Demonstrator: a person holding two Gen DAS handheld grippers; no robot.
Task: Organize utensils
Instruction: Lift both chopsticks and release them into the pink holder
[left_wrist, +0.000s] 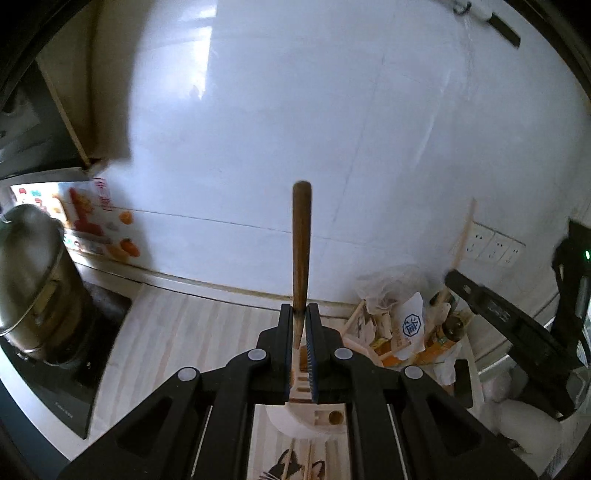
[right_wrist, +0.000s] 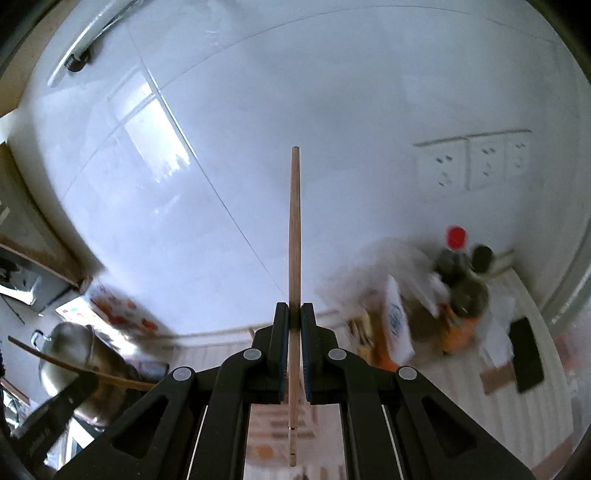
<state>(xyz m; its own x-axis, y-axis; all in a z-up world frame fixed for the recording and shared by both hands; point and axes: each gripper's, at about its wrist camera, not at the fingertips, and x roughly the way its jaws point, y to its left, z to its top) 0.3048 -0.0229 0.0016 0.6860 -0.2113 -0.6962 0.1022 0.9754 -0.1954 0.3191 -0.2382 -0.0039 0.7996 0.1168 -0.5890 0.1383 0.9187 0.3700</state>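
The left gripper fingers pinch a dark wooden utensil handle pointing to 12 o'clock; the right gripper likewise clamps a pale chopstick, above the slotted holder at 6 o'clock.

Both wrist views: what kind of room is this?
Most likely a home kitchen counter. A steel pot sits on a black cooktop at the left, glossy white wall tiles with outlets rise behind, and bottles and packets cluster at the right.
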